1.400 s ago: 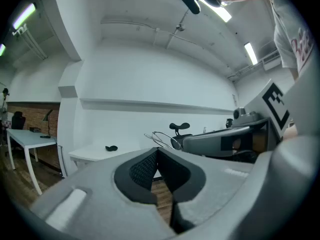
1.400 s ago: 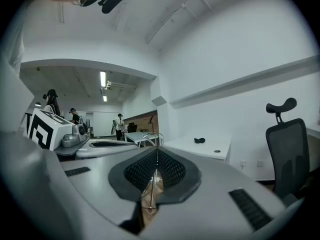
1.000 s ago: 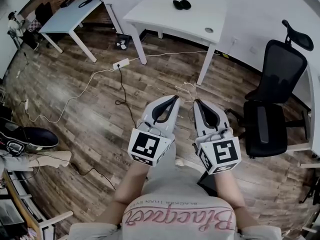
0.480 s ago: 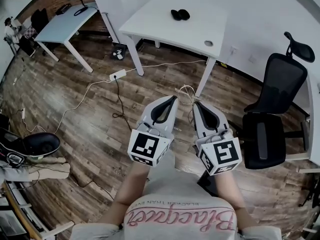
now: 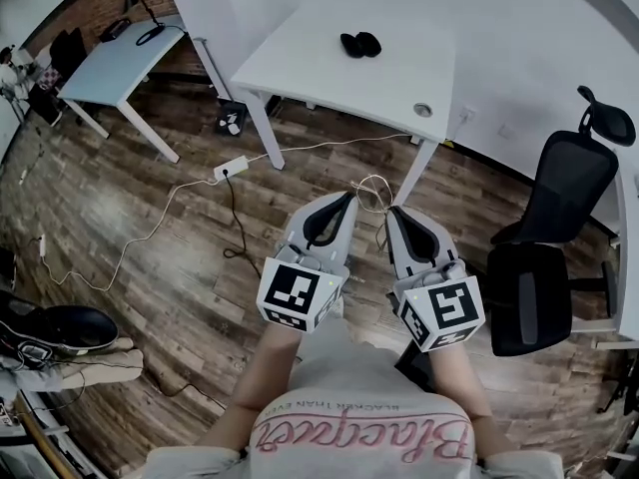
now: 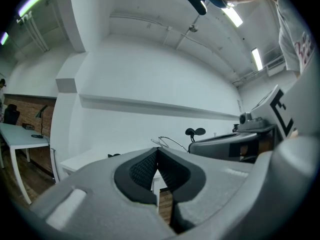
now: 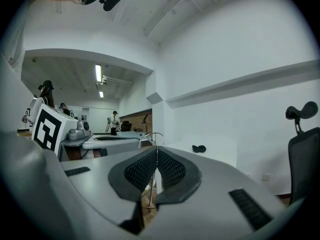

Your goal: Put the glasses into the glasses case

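Observation:
Thin wire-framed glasses point(image 5: 371, 188) hang between the tips of my two grippers, above the wooden floor. My right gripper point(image 5: 392, 209) is shut on them; in the right gripper view a wire of the glasses point(image 7: 151, 174) runs down between its pads. My left gripper point(image 5: 350, 197) is shut too, and the wire frame point(image 6: 170, 140) starts right at its tips. The black glasses case point(image 5: 359, 43) lies open on the white table point(image 5: 319, 58) ahead, well beyond both grippers. The case point(image 7: 199, 148) shows small in the right gripper view, and the case point(image 6: 114, 155) is a dark speck in the left gripper view.
A black office chair point(image 5: 559, 218) stands to the right of the table. A power strip point(image 5: 230, 168) and cables trail over the floor at left. A second table point(image 5: 120, 68) stands far left. Shoes point(image 5: 55, 327) lie at the left edge.
The white table with the case has come closer in the head view and the floor has slid back. Both grippers keep the same pose, shut at the glasses.

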Demonstrator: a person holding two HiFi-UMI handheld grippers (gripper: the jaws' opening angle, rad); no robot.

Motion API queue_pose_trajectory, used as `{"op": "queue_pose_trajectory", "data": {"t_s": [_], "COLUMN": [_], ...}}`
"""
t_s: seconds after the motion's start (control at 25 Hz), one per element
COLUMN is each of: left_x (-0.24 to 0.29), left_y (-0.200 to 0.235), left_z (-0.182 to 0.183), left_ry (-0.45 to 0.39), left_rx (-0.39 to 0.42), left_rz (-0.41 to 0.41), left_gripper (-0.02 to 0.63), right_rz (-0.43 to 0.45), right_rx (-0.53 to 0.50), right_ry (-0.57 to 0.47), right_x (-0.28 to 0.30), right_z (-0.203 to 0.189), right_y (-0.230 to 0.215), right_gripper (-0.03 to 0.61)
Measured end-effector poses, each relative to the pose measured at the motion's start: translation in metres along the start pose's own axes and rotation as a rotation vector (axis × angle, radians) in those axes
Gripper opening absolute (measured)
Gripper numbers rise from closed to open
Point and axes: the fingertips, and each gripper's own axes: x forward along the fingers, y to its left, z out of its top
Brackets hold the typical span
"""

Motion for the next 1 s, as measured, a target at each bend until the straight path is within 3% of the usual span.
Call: {"op": "queue_pose_trajectory", "data": {"t_s": [0.44,1.0], "left_x": [0.042,0.08], "left_y": [0.069,0.09], "left_z": [-0.006,-0.023], "left_ry": [0.003,0.029], "left_rx": [-0.007,-0.041], "left_rz": [-0.042,-0.077], "left_gripper": [0.005,0.005], "right_rz": [-0.053,-0.085], "right_rx": [0.0,0.017], "right_ry": [-0.013,0.029], "right_x": [0.076,0.109], "right_z": [0.008,-0.006], "right_y": [-0.014,-0.043], "right_gripper": [0.012,0.014]}}
